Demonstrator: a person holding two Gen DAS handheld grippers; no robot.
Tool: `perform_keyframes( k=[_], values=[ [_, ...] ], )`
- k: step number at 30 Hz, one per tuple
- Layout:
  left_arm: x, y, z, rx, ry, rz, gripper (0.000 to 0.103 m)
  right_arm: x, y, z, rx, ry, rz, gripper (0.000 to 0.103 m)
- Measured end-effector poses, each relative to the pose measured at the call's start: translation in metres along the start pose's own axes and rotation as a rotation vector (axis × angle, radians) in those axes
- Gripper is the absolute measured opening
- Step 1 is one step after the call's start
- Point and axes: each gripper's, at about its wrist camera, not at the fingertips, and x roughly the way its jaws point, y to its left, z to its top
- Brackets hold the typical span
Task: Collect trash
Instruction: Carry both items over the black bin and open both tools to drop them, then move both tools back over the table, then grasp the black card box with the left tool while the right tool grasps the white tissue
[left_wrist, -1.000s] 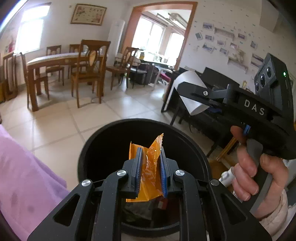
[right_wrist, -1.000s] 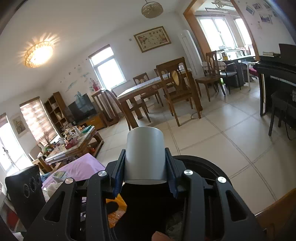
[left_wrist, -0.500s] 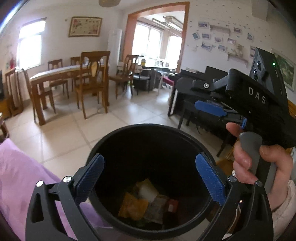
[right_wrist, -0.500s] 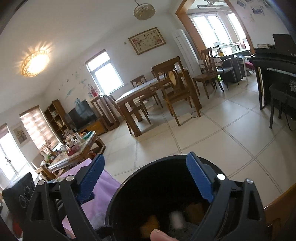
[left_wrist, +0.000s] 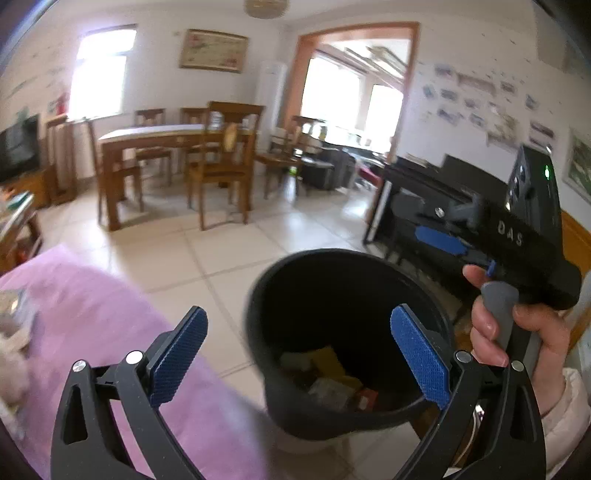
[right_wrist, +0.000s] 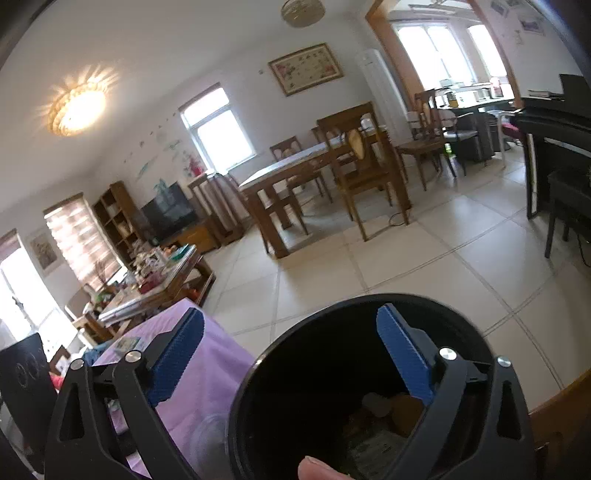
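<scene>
A black trash bin stands on the tiled floor beside a purple cloth. In its bottom lie an orange wrapper and other scraps. My left gripper is open and empty, with its left pad over the cloth and its right pad over the bin. The right gripper, held by a hand, hovers at the bin's far right. In the right wrist view the right gripper is above the bin. Its jaws are opening and nothing is between them. A pale cup lies inside.
A wooden dining table with chairs stands across the tiled floor. A black piano is at the right. A cluttered coffee table sits beyond the purple cloth. A fingertip shows at the lower edge.
A second ago the left gripper was shut on the orange wrapper and the right on a white cup over the bin. Both opened and the items dropped in. The left gripper shifted left.
</scene>
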Motion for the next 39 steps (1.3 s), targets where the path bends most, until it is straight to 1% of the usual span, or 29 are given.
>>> perform_keyframes(
  k=[2, 7, 9, 14, 17, 19, 20, 22, 23, 24, 27, 30, 33, 35, 39],
  values=[
    [-0.019, 0.020, -0.006, -0.033, -0.010, 0.044, 0.098, 0.006, 0.011, -0.003, -0.013, 0.018, 0.017, 0.096],
    [-0.067, 0.075, -0.023, -0.100, -0.009, 0.180, 0.098, 0.024, 0.048, -0.014, -0.063, 0.074, 0.075, 0.095],
    [-0.090, 0.100, -0.033, -0.122, -0.003, 0.242, 0.098, 0.034, 0.072, -0.021, -0.097, 0.105, 0.112, 0.095],
    [-0.138, 0.149, -0.056, -0.162, 0.024, 0.358, 0.098, 0.055, 0.125, -0.039, -0.175, 0.182, 0.193, 0.095],
    [-0.165, 0.178, -0.073, -0.172, 0.068, 0.437, 0.098, 0.066, 0.159, -0.051, -0.223, 0.227, 0.244, 0.095],
    [-0.183, 0.197, -0.089, -0.171, 0.121, 0.497, 0.098, 0.073, 0.179, -0.059, -0.251, 0.258, 0.275, 0.095],
    [-0.189, 0.203, -0.093, -0.169, 0.137, 0.515, 0.098, 0.079, 0.193, -0.065, -0.272, 0.284, 0.297, 0.095],
    [-0.203, 0.218, -0.105, -0.160, 0.200, 0.591, 0.098, 0.085, 0.209, -0.074, -0.297, 0.313, 0.324, 0.095],
    [-0.210, 0.227, -0.111, -0.163, 0.239, 0.640, 0.098, 0.089, 0.221, -0.079, -0.316, 0.334, 0.342, 0.095],
    [-0.215, 0.230, -0.120, -0.175, 0.265, 0.659, 0.098, 0.094, 0.232, -0.085, -0.332, 0.353, 0.356, 0.095],
    [-0.224, 0.245, -0.139, -0.247, 0.352, 0.657, 0.098, 0.106, 0.263, -0.104, -0.376, 0.413, 0.391, 0.095],
    [-0.224, 0.257, -0.147, -0.259, 0.415, 0.674, 0.098, 0.116, 0.287, -0.127, -0.421, 0.481, 0.417, 0.095],
    [-0.225, 0.267, -0.147, -0.303, 0.408, 0.626, 0.098, 0.127, 0.304, -0.144, -0.461, 0.541, 0.413, 0.096],
    [-0.223, 0.265, -0.150, -0.322, 0.402, 0.601, 0.098, 0.135, 0.315, -0.155, -0.485, 0.570, 0.401, 0.095],
    [-0.212, 0.262, -0.149, -0.278, 0.418, 0.555, 0.098, 0.143, 0.326, -0.165, -0.506, 0.605, 0.388, 0.095]
  ],
)
